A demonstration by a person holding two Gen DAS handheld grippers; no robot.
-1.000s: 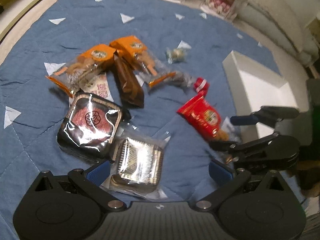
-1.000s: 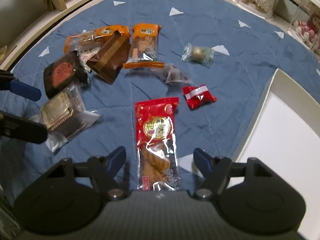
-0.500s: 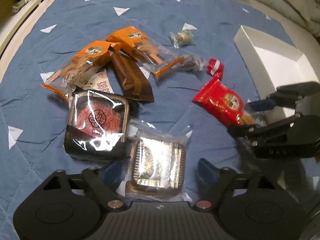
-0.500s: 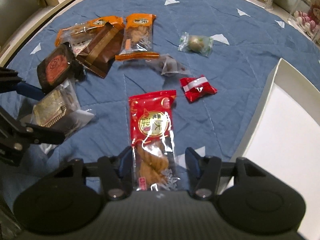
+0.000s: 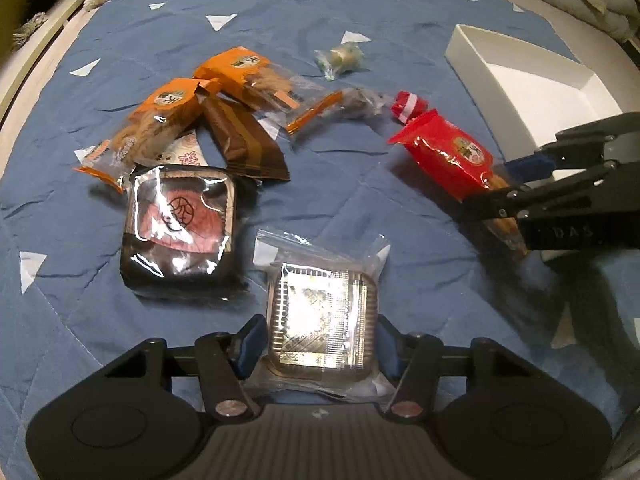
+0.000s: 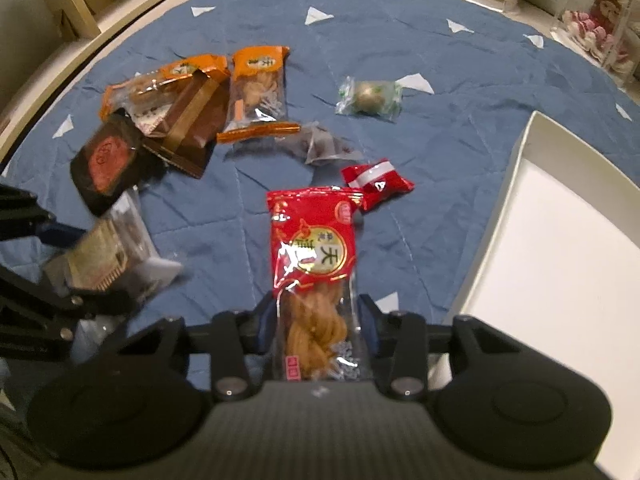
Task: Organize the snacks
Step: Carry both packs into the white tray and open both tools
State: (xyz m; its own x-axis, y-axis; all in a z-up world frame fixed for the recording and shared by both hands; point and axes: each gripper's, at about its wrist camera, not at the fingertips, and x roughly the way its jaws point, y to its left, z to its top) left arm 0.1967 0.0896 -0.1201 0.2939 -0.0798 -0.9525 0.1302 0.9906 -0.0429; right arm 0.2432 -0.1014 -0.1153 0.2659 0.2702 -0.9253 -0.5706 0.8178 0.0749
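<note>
Snacks lie scattered on a blue quilt (image 5: pixel 60 208). My left gripper (image 5: pixel 320 340) points steeply down, its jaws closing with the blue pads (image 5: pixel 252 344) against the sides of a gold pastry in a clear tray (image 5: pixel 322 312). From the right wrist view that same left gripper (image 6: pixel 80 268) clamps the blurred pastry (image 6: pixel 100 264). My right gripper (image 6: pixel 316 320) is closing too, its pads pressing the clear lower end of a red fried-twist packet (image 6: pixel 314 248). In the left wrist view the right gripper (image 5: pixel 500 184) pinches that packet (image 5: pixel 444 156) at its near end.
A white open box (image 5: pixel 472 56) (image 6: pixel 516 168) sits at the right on the quilt. A black-and-red mooncake pack (image 5: pixel 180 224), two orange packets (image 5: pixel 160 120), a brown packet (image 5: pixel 244 144), a green-wrapped ball (image 6: pixel 370 98), a clear grey pouch (image 6: pixel 320 146) and a small red candy (image 6: pixel 376 182) lie beyond the grippers.
Both grippers' jaws have narrowed from wide apart onto their packets. The left gripper has come lower and centred over the pastry tray, and its view has rolled.
</note>
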